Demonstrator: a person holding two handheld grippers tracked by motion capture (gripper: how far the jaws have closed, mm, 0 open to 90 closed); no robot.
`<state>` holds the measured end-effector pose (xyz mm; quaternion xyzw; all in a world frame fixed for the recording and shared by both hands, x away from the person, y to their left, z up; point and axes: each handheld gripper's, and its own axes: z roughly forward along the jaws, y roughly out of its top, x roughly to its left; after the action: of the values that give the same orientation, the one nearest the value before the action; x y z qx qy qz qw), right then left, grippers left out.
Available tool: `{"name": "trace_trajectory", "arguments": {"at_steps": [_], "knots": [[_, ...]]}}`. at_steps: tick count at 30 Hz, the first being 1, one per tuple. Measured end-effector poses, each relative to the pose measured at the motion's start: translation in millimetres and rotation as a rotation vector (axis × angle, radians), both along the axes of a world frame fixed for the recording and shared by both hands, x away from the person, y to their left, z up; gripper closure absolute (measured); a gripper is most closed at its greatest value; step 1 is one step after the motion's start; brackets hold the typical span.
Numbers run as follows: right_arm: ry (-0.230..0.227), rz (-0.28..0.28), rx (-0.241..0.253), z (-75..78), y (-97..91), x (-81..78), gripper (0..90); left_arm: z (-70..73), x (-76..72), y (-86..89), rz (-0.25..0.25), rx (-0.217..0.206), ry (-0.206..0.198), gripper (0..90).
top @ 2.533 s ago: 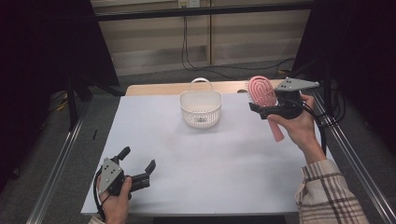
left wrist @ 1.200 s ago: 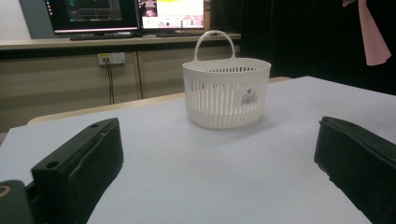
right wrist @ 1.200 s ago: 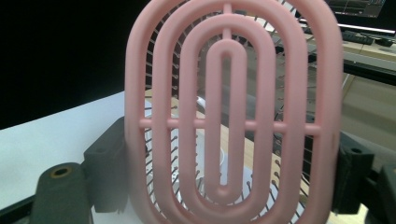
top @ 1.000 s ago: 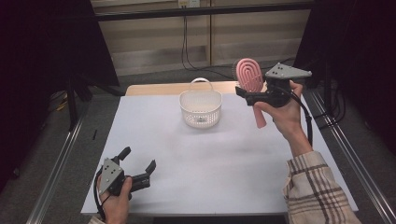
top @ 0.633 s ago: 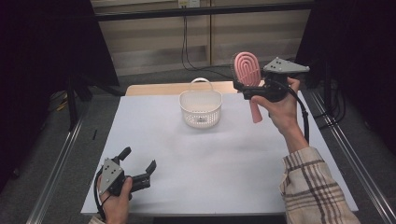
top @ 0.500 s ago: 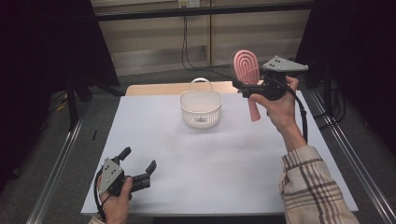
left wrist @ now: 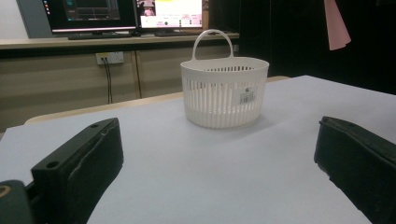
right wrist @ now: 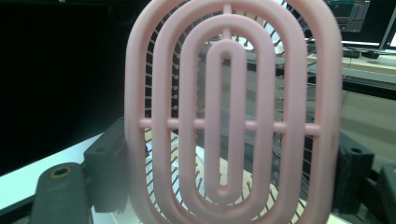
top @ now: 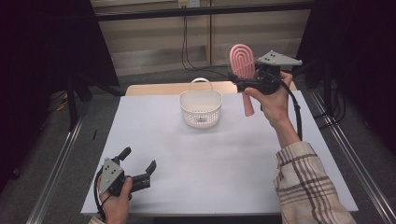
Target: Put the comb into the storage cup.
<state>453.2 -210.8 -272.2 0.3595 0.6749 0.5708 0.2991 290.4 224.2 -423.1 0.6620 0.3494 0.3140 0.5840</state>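
Right gripper (top: 239, 85) clamped on pink hairbrush (top: 243, 60) (upright), up beside white basket (top: 201, 108); left gripper (top: 140, 170) spread wide. Resting low on bench (top: 233, 158).

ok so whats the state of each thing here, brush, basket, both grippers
pink hairbrush: held upright in the air, head up, clamped across its sides, beside the basket.
white basket: upright on the table, handle up, looks empty.
right gripper: raised, shut on the hairbrush.
left gripper: low at the table's near edge, jaws open, holding nothing.

Basket (top: 201, 108) sole obstacle mid-table (top: 233, 163); open surface all round, front half free.
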Motion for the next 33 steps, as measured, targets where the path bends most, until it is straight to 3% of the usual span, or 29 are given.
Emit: {"name": "trace_trajectory", "arguments": {"at_steps": [12,33], "knots": [[-0.008,0.007,0.022,1.2,20.5,13.6,19.8,0.1,-0.7,0.0,-0.006,-0.01,0.003,1.3],[-0.01,-0.003,0.049,0.6,36.2,36.3,19.8,-0.2,-0.6,-0.3,-0.007,-0.016,0.008,1.3]]}}
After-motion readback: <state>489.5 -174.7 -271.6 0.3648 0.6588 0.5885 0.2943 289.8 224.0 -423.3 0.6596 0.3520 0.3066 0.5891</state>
